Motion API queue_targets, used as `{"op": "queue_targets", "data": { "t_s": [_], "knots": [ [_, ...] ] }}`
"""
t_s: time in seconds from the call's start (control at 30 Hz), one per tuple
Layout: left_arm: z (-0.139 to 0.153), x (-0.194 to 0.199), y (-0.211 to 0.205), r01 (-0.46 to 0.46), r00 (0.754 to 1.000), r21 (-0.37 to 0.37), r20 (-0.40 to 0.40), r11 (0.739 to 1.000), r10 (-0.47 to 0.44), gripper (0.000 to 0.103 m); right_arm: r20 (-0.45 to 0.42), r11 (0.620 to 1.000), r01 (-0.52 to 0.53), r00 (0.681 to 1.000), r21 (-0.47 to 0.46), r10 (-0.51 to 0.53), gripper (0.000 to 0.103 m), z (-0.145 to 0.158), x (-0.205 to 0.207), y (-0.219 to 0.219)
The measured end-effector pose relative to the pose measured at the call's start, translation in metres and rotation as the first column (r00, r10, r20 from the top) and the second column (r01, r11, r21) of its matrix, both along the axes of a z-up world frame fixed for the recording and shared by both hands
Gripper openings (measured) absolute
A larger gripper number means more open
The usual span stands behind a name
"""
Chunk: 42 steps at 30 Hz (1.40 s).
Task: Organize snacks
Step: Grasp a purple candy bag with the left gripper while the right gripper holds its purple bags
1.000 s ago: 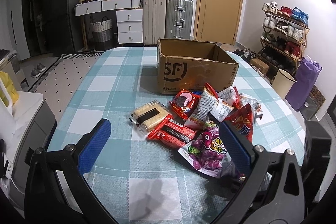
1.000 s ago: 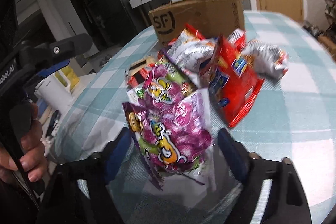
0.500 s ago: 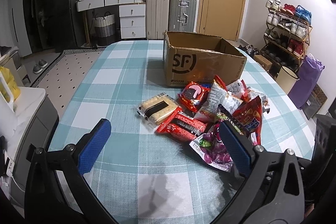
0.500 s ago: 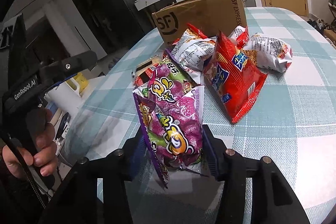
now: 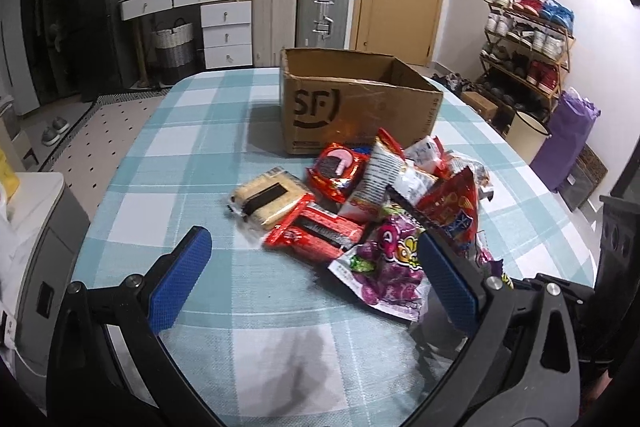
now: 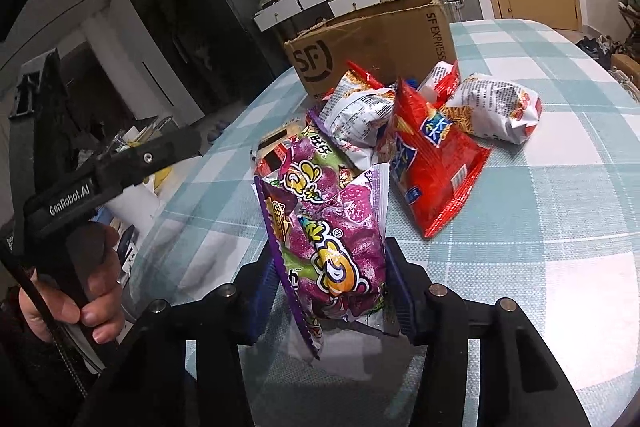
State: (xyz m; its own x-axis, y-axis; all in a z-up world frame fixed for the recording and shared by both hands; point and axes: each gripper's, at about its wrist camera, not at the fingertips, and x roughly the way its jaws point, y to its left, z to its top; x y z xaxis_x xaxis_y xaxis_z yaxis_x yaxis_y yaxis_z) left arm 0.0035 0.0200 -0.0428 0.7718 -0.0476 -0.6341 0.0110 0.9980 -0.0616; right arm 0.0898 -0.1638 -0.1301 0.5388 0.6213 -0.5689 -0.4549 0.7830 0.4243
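A heap of snack packs lies on the checked table in front of an open cardboard box (image 5: 360, 107) (image 6: 372, 39). My right gripper (image 6: 332, 291) is shut on a purple snack bag (image 6: 332, 247) (image 5: 384, 267), its pads squeezing the bag's near end so it stands crumpled. A second purple bag (image 6: 304, 171) lies just behind it. Beyond are a red chip bag (image 6: 432, 163) and white bags (image 6: 492, 111). My left gripper (image 5: 310, 243) hangs open over the table's near side, short of a red wafer pack (image 5: 316, 231) and a biscuit pack (image 5: 266, 197), holding nothing.
The teal checked tablecloth (image 5: 180, 155) has bare room left of the heap. A person's hand (image 6: 92, 291) grips the left tool's handle. A white appliance (image 5: 36, 211) stands beside the table's left edge. Suitcases, drawers, a door and a shoe rack line the walls.
The right gripper's jaws came together on the purple bag, which now stands pinched and crumpled between the pads. The left gripper stayed open and barely shifted.
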Motion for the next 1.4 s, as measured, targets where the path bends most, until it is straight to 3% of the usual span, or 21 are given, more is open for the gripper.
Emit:
{"op": "queue_targets", "data": {
  "t_s": [1.2,1.3,1.4],
  "knots": [
    [-0.054,0.050,-0.062,0.150,0.978,0.046,-0.150,0.988,-0.141,0.099,0.020,0.993,0.090,0.996,0.071,-0.092,0.050,0.000,-0.007,-0.053],
    [-0.058,0.052,-0.068,0.167,0.974,0.050,-0.163,0.985,-0.157,0.094,0.020,0.993,0.095,0.995,0.073,-0.097,0.050,-0.001,-0.007,-0.055],
    [-0.064,0.056,-0.073,0.181,0.968,0.052,-0.187,0.982,-0.168,0.080,0.017,0.992,0.101,0.995,0.073,-0.103,0.050,-0.002,-0.006,-0.057]
  ]
}}
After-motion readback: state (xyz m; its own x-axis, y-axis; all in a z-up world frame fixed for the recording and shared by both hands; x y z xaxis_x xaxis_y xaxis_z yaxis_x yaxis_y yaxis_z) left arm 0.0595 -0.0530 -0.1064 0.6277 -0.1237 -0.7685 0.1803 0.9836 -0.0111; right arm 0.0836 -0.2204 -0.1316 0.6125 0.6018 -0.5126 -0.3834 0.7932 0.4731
